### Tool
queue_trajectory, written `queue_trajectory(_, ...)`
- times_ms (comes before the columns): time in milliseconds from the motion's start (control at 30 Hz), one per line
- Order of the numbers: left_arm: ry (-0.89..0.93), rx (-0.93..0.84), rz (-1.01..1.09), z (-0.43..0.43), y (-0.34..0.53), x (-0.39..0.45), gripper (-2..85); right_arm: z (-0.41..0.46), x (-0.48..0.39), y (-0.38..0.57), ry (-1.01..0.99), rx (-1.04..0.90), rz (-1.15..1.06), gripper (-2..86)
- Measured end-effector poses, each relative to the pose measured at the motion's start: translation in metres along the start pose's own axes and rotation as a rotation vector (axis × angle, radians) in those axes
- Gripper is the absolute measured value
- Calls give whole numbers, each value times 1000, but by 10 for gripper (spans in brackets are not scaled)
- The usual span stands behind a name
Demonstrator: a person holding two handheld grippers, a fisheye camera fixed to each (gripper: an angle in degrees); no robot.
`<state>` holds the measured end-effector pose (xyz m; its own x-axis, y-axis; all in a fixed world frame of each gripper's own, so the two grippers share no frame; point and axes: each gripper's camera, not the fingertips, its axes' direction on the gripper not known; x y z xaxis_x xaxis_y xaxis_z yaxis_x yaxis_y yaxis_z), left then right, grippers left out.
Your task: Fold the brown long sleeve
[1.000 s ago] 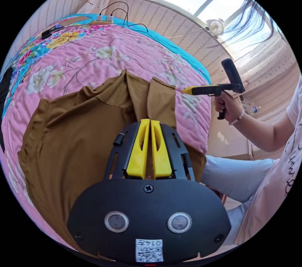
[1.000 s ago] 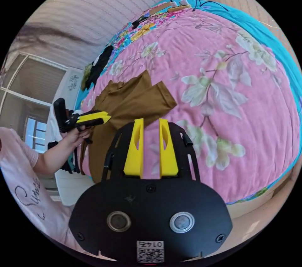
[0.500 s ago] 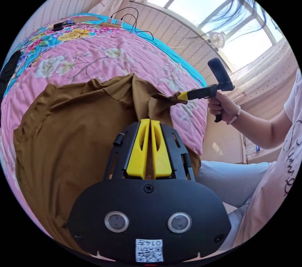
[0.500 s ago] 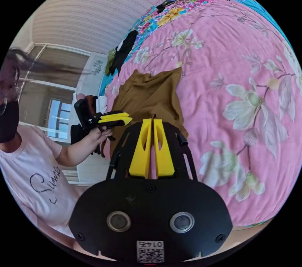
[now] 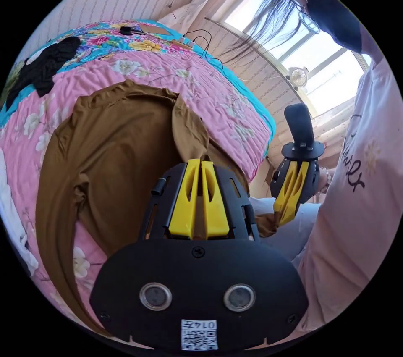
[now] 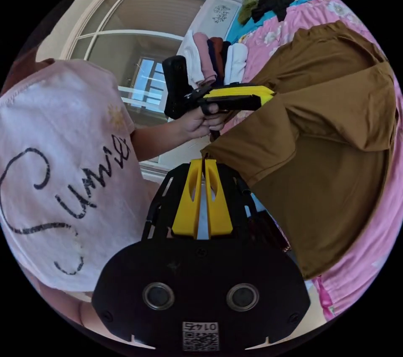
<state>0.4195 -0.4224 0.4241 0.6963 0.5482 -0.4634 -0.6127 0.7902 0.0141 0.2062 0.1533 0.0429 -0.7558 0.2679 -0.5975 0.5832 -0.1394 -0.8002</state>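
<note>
The brown long sleeve (image 5: 121,143) lies spread on the pink floral bed (image 5: 218,92), its lower part hanging over the near edge. My left gripper (image 5: 200,161) is shut on a fold of it near the middle, where one sleeve comes down. My right gripper (image 5: 285,216), held low beside the person's leg, is shut on the cuff (image 5: 267,226) of the other sleeve. In the right gripper view that gripper (image 6: 204,160) pinches the cuff corner, the sleeve stretches away to the shirt body (image 6: 336,122), and a hand holds the left gripper (image 6: 268,95) against the cloth.
A person in a pale pink shirt (image 5: 361,189) stands close at the bed's edge. Black clothing (image 5: 46,67) lies on the far part of the bed. Several folded garments (image 6: 214,63) are stacked beyond the shirt. Cables and a power strip (image 5: 184,44) sit near the wall.
The right gripper shut on the sleeve cuff and drew it off the bed toward the person. The left gripper stayed shut on the cloth. Both cameras swung round.
</note>
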Motion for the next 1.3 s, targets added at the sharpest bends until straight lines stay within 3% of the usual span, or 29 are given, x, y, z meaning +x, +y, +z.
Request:
queue_trajectory(200, -75, -57, -221, -3, 56, -60, -10, 70, 6, -22, 174, -207, -93, 5)
queue_trajectory(367, -107, -132, -270, 3, 81, -81, -9, 142, 30, -17, 406, -411, -83, 26)
queue_trajectory(500, -103, -176, -312, -7, 94, -98, -9, 165, 50, -6, 391, -488, 0, 75)
queue_trajectory(633, -218, -261, -246, -29, 86, -115, -10, 157, 67, 16, 404, -556, 66, 80)
queue_trajectory(733, -218, -134, -150, -45, 39, -128, -9, 113, 89, 4, 524, -435, 134, 71)
queue_trajectory(800, -217, -60, -71, -41, -2, -133, -9, 67, 104, -18, 628, -224, 182, 68)
queue_trajectory(867, -185, 9, -10, -27, -44, -138, -7, 1, 110, -41, 829, 137, 211, 67)
queue_trajectory(967, -96, 65, 24, 7, -98, -144, 3, -42, 120, -53, 872, 434, 260, 67)
queue_trajectory(1133, 71, -109, -70, 72, -151, -155, 71, -26, 159, -91, 937, 294, 225, 78)
queue_trajectory(1233, 75, -178, -80, 92, -156, -159, 43, -12, 207, -105, 837, 139, 280, 71)
queue_trajectory(1300, 72, -143, -64, 89, -161, -159, 0, -22, 220, -101, 774, 167, 299, 42)
